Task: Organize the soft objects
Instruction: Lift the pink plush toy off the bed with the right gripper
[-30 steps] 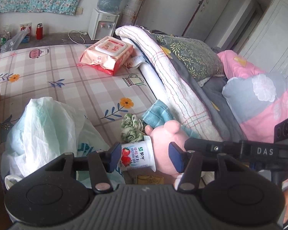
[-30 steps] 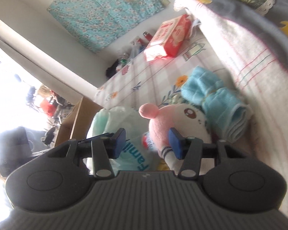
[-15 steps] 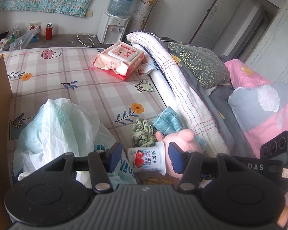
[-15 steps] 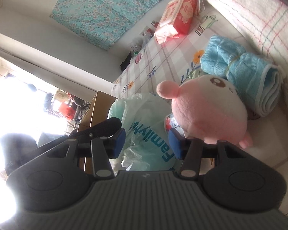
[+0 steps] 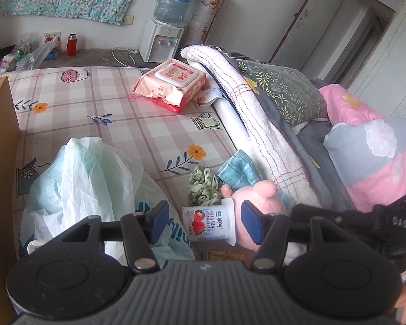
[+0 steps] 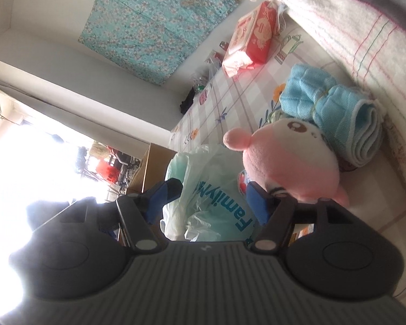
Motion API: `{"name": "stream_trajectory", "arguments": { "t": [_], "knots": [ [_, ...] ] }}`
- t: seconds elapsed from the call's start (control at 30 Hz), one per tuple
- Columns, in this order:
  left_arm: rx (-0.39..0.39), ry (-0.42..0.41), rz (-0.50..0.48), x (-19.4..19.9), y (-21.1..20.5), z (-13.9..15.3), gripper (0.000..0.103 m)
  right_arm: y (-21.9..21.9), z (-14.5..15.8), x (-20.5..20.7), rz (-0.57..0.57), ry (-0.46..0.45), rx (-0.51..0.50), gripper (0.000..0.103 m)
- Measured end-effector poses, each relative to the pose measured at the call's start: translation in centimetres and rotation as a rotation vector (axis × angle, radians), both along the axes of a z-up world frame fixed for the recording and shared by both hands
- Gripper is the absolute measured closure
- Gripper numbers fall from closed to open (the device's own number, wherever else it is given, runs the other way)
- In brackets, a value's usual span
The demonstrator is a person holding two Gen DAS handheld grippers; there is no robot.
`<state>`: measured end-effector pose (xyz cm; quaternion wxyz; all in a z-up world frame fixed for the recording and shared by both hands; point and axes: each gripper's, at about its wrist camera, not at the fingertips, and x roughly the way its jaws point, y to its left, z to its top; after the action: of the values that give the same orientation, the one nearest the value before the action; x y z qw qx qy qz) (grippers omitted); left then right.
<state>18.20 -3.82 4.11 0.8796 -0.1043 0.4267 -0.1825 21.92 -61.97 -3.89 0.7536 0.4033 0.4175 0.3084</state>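
Three soft things unsorted | pink plush toy, rolled blue towel, green scrunchie lie just ahead of left tool | both tools gape empty, right tool beside plush | nothing gathered yet.

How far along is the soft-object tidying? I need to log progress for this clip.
Nothing looks sorted yet. The pink plush, rolled blue towel and green scrunchie lie loose together on the mat beside the plastic bag. Neither holds anything: the left gripper is open around the yogurt cup, and the right gripper is open beside the plush. All three soft items remain to be put away.
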Motion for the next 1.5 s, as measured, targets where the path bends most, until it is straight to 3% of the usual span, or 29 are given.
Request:
{"name": "stream_trajectory", "arguments": {
  "t": [0.2,0.43,0.7,1.07,1.37,1.5],
  "knots": [
    [0.002,-0.005,-0.029,0.0,-1.1,0.0,0.042,-3.1,1.1,-0.5,-0.086,-0.038,0.007,0.036],
    [-0.002,0.011,-0.134,0.1,-4.0,-0.6,0.038,-4.7,-0.1,0.4,-0.172,0.011,-0.073,0.035],
    [0.039,0.038,-0.234,1.6,-8.0,-2.0,0.034,-4.4,-3.6,1.8,-0.190,0.132,-0.055,0.031],
    [0.180,0.007,-0.275,3.9,-11.7,-3.6,0.029,-4.2,-7.2,3.8,-0.206,0.271,0.030,0.019],
    [0.181,-0.024,-0.286,3.8,-12.1,-4.0,0.034,-2.5,-9.3,5.7,-0.184,0.336,0.104,0.010],
    [0.176,-0.051,-0.293,3.0,-11.7,-3.2,0.034,-1.3,-7.9,5.6,-0.160,0.291,0.070,0.011]
  ]
}}
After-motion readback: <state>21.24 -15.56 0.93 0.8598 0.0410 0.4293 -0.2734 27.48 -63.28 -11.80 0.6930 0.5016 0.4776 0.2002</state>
